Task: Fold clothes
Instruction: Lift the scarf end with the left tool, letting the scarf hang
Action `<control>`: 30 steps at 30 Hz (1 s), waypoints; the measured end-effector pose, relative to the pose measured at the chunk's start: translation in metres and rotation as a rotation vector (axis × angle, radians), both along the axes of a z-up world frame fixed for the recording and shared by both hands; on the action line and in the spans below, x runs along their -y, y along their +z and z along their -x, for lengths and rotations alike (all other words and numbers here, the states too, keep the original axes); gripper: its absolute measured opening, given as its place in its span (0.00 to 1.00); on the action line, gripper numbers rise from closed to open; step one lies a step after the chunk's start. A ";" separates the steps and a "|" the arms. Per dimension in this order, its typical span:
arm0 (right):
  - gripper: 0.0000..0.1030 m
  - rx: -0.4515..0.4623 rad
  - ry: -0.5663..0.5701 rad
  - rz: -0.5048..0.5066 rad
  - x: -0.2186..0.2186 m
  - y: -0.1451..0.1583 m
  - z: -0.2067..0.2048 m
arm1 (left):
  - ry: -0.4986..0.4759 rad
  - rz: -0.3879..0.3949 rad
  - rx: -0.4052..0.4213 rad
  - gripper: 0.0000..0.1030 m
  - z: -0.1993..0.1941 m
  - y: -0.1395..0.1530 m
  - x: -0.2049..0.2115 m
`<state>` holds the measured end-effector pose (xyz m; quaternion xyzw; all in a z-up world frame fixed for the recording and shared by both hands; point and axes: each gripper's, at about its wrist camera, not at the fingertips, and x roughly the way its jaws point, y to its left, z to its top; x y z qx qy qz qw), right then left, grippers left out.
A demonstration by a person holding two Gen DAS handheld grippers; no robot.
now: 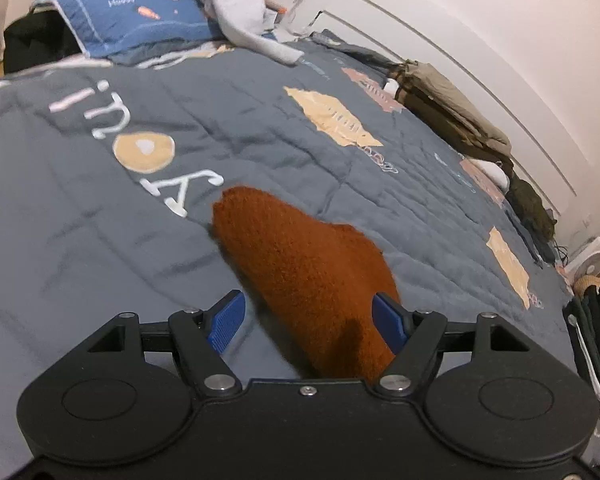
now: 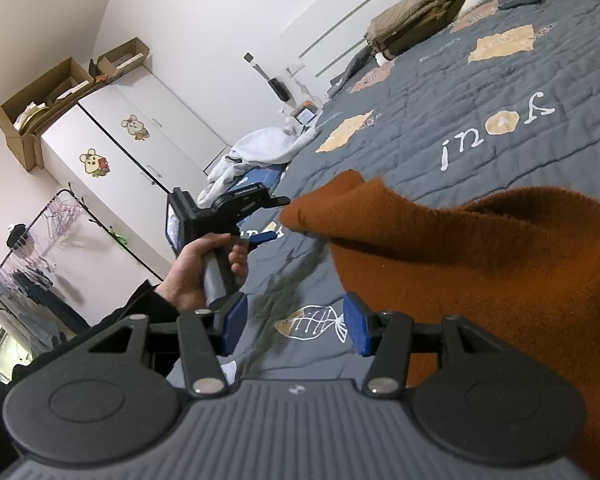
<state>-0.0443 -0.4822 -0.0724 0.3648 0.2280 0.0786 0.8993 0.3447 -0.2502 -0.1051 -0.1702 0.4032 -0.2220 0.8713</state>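
A rust-orange knit garment (image 1: 300, 264) lies on the grey quilted bedspread (image 1: 100, 240). My left gripper (image 1: 309, 320) is open just above it; the knit runs between the blue pads (image 1: 228, 320) and sits closer to the right one. In the right wrist view the same garment (image 2: 500, 264) spreads across the right side, with a narrow sleeve-like end pointing left. My right gripper (image 2: 296, 326) is open over bare quilt, and the garment's edge lies just beyond its right pad (image 2: 358, 328). A hand (image 2: 192, 268) holds the left gripper (image 2: 278, 218), open at the sleeve end.
A blue pillow (image 1: 128, 16) and a heap of pale grey clothes (image 1: 236, 8) lie at the bed's far end. Khaki and olive clothes (image 1: 452, 120) line the wall side. A white wardrobe (image 2: 132, 140) topped with cardboard boxes and a clothes rack (image 2: 32, 248) stand beyond the bed.
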 end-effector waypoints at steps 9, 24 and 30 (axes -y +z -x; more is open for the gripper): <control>0.51 -0.032 -0.018 -0.007 0.006 -0.008 -0.002 | -0.058 -0.054 0.060 0.23 0.003 -0.012 0.032; 0.51 -0.001 -0.012 -0.026 0.007 0.003 0.001 | -0.109 0.003 0.205 0.15 0.068 0.082 -0.035; 0.51 0.031 -0.009 -0.049 0.010 0.011 0.002 | -0.084 0.032 0.240 0.09 0.101 0.138 -0.078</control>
